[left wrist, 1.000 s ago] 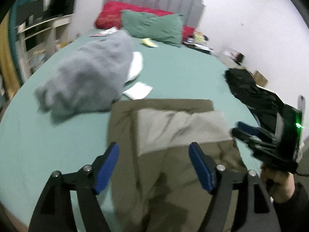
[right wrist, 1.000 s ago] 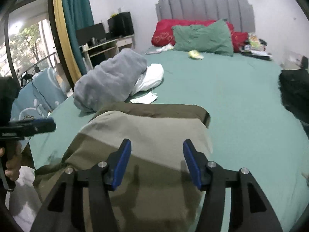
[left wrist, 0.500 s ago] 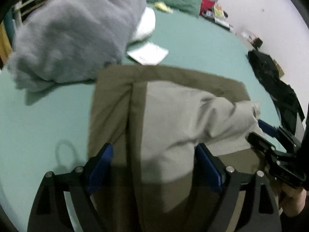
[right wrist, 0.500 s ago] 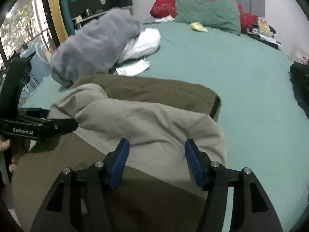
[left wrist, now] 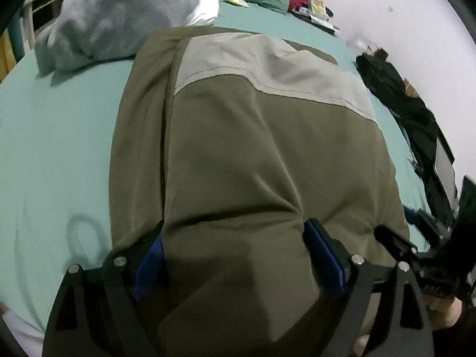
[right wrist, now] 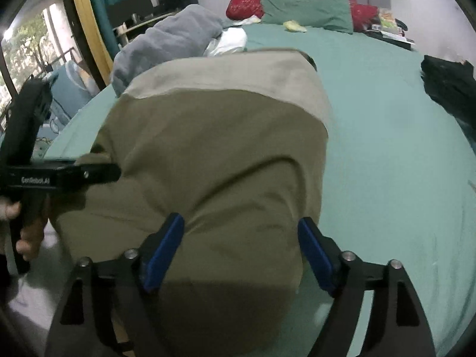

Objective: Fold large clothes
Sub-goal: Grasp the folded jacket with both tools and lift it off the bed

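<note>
An olive jacket (left wrist: 253,148) with a pale beige panel lies folded on the teal bed (left wrist: 59,136). My left gripper (left wrist: 236,250) hangs low over its near edge. Its blue pads stand wide apart, a bulge of fabric lies between them, and I see no pinch. My right gripper (right wrist: 241,244) is over the same jacket (right wrist: 223,136) on its right side. Its jaws are opening with the cloth's near fold between them. The left gripper's black finger (right wrist: 98,172) rests against the jacket's left side in the right wrist view. In the left wrist view the right gripper's finger (left wrist: 395,241) shows at the right edge.
A grey blanket (right wrist: 169,38) is heaped at the far left with white cloth (right wrist: 232,41) beside it. Black clothing (right wrist: 449,89) lies at the bed's right edge. Green (right wrist: 306,9) and red pillows lean on the headboard. A desk and curtain stand left.
Both grippers came down and closer to the jacket, and their jaws spread wider. The raised beige fold that they carried now lies flat over the olive cloth.
</note>
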Available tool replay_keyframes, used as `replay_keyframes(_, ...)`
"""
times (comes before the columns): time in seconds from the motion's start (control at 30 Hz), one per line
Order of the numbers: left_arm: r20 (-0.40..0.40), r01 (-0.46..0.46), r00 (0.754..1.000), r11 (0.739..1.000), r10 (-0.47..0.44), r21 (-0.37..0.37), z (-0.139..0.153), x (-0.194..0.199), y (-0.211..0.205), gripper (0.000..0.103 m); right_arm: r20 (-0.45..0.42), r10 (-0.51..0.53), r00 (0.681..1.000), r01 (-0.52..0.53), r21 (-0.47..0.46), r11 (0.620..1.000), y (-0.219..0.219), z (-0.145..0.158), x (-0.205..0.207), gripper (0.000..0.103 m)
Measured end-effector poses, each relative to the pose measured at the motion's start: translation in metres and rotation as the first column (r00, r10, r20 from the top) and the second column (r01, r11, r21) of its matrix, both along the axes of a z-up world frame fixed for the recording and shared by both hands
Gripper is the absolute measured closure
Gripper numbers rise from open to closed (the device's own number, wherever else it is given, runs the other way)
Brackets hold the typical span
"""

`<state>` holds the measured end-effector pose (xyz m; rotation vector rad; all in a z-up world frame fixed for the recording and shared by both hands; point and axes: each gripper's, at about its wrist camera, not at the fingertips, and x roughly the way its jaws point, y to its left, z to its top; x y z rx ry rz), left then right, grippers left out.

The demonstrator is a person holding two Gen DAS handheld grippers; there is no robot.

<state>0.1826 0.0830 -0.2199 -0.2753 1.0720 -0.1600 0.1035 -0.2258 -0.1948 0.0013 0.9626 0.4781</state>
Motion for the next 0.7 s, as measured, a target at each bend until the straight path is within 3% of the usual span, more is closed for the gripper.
replay_keyframes(0.07,-0.019,-0.012,1.000,1.000,0.012,-0.006,0.006,0.001,0.002,0.013,-0.058,-0.029,0.998,0.033,0.061,0.998,-0.008,-0.005,0.005,0.016)
replay_keyframes(0.13,-0.015,-0.014,1.000,1.000,0.014,-0.012,0.016,-0.002,0.005,0.013,-0.051,-0.032,0.998,0.036,0.077,0.996,-0.010,-0.002,0.004,0.015)
replay_keyframes(0.27,0.082,-0.042,0.996,0.998,0.039,0.037,0.043,-0.008,0.027,0.013,-0.036,-0.036,0.999,0.039,0.102,0.994,-0.013,0.003,0.000,0.015)
replay_keyframes(0.4,0.073,-0.109,0.992,0.994,0.108,0.021,0.035,0.012,0.067,0.013,-0.032,-0.037,0.999,0.040,0.119,0.992,-0.018,0.014,0.008,0.014)
replay_keyframes(0.6,-0.056,-0.163,0.986,0.966,0.154,-0.203,-0.010,0.045,0.097,0.010,-0.002,-0.068,0.998,0.067,0.201,0.977,-0.031,0.030,0.029,0.013)
replay_keyframes(0.7,-0.090,-0.156,0.987,0.948,0.136,-0.278,-0.030,0.062,0.092,0.001,-0.020,-0.083,0.996,0.085,0.195,0.977,-0.035,0.021,0.041,0.013)
